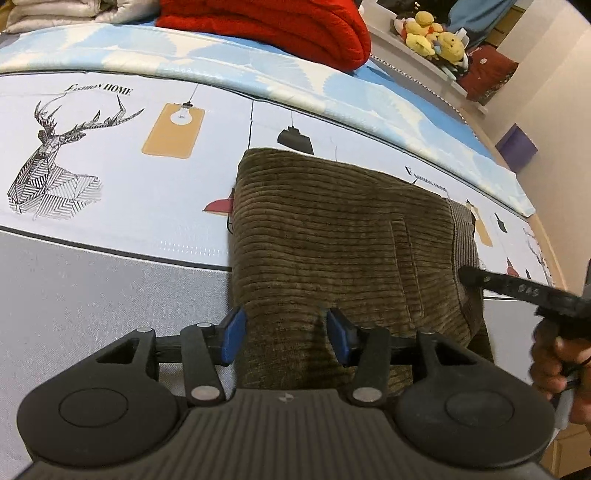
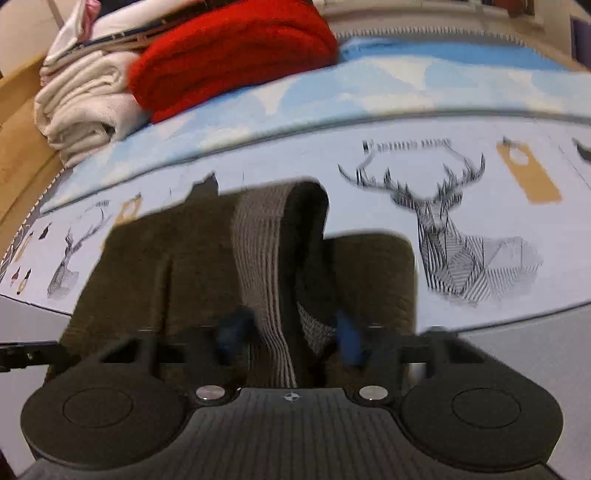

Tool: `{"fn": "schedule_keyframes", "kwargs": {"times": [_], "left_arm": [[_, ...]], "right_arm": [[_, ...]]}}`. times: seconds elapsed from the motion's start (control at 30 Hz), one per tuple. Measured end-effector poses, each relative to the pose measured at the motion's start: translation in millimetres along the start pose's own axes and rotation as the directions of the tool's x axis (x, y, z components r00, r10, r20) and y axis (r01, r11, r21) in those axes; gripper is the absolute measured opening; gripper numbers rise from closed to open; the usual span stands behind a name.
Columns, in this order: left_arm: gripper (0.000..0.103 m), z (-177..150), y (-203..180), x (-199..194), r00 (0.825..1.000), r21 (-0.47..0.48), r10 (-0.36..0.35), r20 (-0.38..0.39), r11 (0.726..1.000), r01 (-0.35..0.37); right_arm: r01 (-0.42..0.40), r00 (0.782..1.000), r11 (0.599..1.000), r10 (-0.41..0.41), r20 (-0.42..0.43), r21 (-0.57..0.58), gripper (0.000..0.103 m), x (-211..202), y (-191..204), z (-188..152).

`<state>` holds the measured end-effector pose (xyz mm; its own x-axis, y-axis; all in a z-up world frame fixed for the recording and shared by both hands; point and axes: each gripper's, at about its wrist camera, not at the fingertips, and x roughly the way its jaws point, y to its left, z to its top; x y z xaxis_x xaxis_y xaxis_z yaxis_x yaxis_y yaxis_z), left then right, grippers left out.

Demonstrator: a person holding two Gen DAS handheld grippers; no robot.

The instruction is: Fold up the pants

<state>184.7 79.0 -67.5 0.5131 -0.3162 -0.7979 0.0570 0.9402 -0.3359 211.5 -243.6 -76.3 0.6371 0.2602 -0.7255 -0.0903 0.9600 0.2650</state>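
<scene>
Your left gripper jaws pinch the pants on the bed; only the right view shows your right gripper pinching the waistband.

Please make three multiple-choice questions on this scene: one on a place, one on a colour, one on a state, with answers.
1. Where lies the folded red knitted blanket? A) on the bed, beyond the olive-brown corduroy pants B) on the floor C) under the pants
2. What colour are the pads of the left claw? A) red B) blue C) yellow
3. What is between the left claw's pads? A) nothing B) a toy C) pants fabric
1 A: it sits behind the pants. 2 B: both pads show blue. 3 C: corduroy fills the gap.
</scene>
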Motion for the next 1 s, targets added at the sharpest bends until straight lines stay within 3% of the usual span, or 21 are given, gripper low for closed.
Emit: {"fn": "schedule_keyframes", "kwargs": {"times": [0.17, 0.27, 0.33, 0.37, 0.43, 0.5, 0.57, 0.63, 0.67, 0.7, 0.73, 0.8, 0.87, 0.93, 1.0], "left_arm": [[0.053, 5, -9, -18, 0.996, 0.042, -0.032, 0.088, 0.999, 0.028], [0.053, 3, -21, -26, 0.988, 0.112, -0.098, 0.116, 0.99, 0.085], [0.053, -1, -30, -24, 0.989, 0.172, -0.122, 0.084, 0.979, 0.106], [0.053, -5, -33, -16, 0.993, 0.205, -0.108, 0.036, 0.974, 0.099], [0.05, -17, -37, 7, 0.997, 0.27, 0.002, -0.078, 0.963, 0.019], [0.05, -25, -43, 11, 0.996, 0.339, 0.061, -0.072, 0.94, -0.033], [0.051, -23, -44, 0, 0.998, 0.305, 0.033, -0.047, 0.952, -0.017], [0.061, -20, -40, -7, 0.999, 0.261, 0.011, -0.03, 0.965, -0.003], [0.075, -19, -39, -10, 1.0, 0.25, 0.025, -0.014, 0.968, -0.02], [0.082, -19, -38, -9, 0.999, 0.238, 0.053, -0.004, 0.97, -0.051], [0.082, -18, -35, -6, 0.997, 0.219, 0.079, -0.014, 0.973, -0.074], [0.082, -19, -26, 7, 0.992, 0.159, 0.079, -0.096, 0.985, -0.063], [0.082, -23, -17, 21, 0.981, 0.08, 0.042, -0.191, 0.996, -0.027], [0.078, -26, -13, 25, 0.978, 0.028, 0.022, -0.205, 0.999, -0.017], [0.067, -26, -14, 25, 0.982, 0.02, 0.012, -0.189, 1.0, -0.009]], "right_arm": [[-0.09, 0.995, 0.994, 0.088, 0.04, 0.067, 0.017, -41, 1, 17], [-0.07, 0.997, 0.99, 0.073, -0.023, 0.12, 0.017, -55, -3, 14], [-0.015, 0.994, 0.987, 0.032, -0.107, 0.162, 0.017, -49, -13, 4], [0.033, 0.987, 0.987, -0.008, -0.158, 0.16, 0.017, -37, -20, -3], [0.086, 0.977, 0.99, -0.062, -0.205, 0.113, 0.022, -20, -24, -16], [0.083, 0.98, 0.995, -0.07, -0.187, 0.063, 0.037, -20, -20, -19], [0.1, 0.983, 0.993, -0.088, -0.161, 0.066, 0.038, -33, -15, -16], [0.102, 0.989, 0.993, -0.095, -0.115, 0.062, 0.046, -50, -11, -16], [0.109, 0.989, 0.992, -0.102, -0.109, 0.06, 0.06, -54, -11, -17], [0.128, 0.984, 0.99, -0.119, -0.132, 0.064, 0.076, -53, -14, -21], [0.14, 0.977, 0.988, -0.127, -0.171, 0.069, 0.081, -47, -17, -26], [0.146, 0.952, 0.984, -0.114, -0.286, 0.097, 0.082, -30, -28, -41], [0.133, 0.945, 0.979, -0.077, -0.317, 0.157, 0.082, -24, -37, -51], [0.105, 0.948, 0.969, -0.03, -0.316, 0.222, 0.081, -22, -46, -54], [0.037, 0.955, 0.964, 0.044, -0.295, 0.265, 0.056, -24, -51, -54]]}}
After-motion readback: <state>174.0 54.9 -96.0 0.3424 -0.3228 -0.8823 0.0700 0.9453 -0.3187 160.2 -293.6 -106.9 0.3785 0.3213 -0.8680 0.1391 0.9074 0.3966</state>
